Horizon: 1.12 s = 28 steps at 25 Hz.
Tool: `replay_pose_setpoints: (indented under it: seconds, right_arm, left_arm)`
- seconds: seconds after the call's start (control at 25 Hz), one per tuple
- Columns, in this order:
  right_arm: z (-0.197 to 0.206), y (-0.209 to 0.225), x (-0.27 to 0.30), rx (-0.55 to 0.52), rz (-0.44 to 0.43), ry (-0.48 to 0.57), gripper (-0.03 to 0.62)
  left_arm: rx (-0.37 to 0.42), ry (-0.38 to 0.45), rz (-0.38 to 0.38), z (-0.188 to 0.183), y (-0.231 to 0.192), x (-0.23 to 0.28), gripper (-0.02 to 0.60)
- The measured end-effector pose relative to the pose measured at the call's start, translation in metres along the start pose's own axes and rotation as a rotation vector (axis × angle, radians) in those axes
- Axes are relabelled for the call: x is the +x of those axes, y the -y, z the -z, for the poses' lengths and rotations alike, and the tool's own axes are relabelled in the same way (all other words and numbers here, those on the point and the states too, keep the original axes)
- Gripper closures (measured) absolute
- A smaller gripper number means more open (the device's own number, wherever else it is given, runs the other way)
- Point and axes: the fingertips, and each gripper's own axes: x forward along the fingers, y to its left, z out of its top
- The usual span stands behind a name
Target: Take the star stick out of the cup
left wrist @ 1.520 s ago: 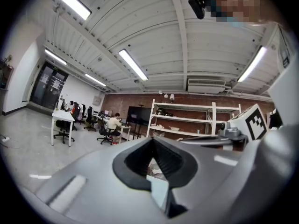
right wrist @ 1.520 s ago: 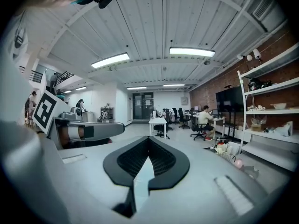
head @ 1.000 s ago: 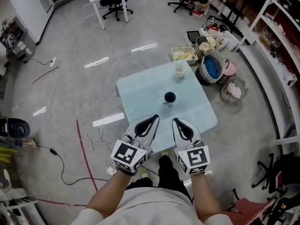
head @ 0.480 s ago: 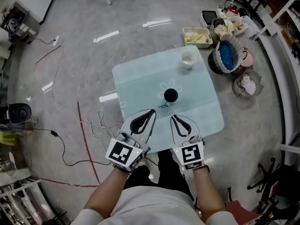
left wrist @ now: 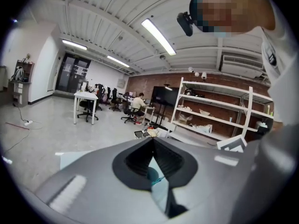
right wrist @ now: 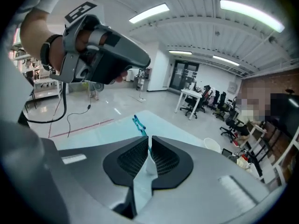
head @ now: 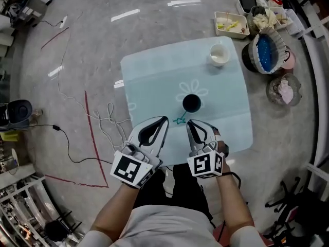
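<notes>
Tightly closed: left hand-held gripper (head: 165, 118), right hand-held gripper (head: 188, 121); one star stick (head: 180, 120); two cups (head: 191, 103) (head: 219, 54).

No readable text, numbers or brands. Marker cubes (head: 131, 170) on left gripper (head: 164, 119) and right gripper (head: 189, 123) carry only black-and-white square patterns, no letters. Small dark print on the person's shirt (left wrist: 269, 55) in left gripper view, too blurred to read.
</notes>
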Motion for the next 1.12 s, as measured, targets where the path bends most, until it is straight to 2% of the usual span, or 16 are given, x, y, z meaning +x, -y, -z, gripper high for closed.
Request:
replay_pose_setpoints:
  seconds: [0.16, 0.44, 0.6, 0.76, 0.92, 1.12]
  right_arm:
    - [0.015, 0.001, 0.020, -0.100, -0.031, -0.028, 0.582]
    - [0.025, -0.005, 0.040, -0.259, -0.110, -0.037, 0.579]
    - [0.025, -0.010, 0.045, -0.343, -0.147, -0.035, 0.577]
    - [0.026, -0.014, 0.050, -0.376, -0.161, -0.034, 0.556]
    - [0.027, -0.017, 0.055, -0.408, -0.163, -0.030, 0.557]
    - [0.024, -0.014, 0.056, -0.415, -0.140, -0.019, 0.562]
  left_arm:
    - [0.012, -0.072, -0.051, 0.027, -0.019, 0.007, 0.575]
    - [0.005, -0.051, -0.052, 0.038, -0.027, 0.015, 0.575]
    - [-0.001, -0.085, -0.074, 0.044, -0.033, 0.015, 0.575]
    - [-0.003, -0.079, -0.093, 0.044, -0.037, 0.015, 0.575]
    - [-0.054, -0.046, -0.090, 0.036, -0.032, 0.018, 0.575]
    - [-0.047, -0.039, -0.097, 0.034, -0.034, 0.013, 0.575]
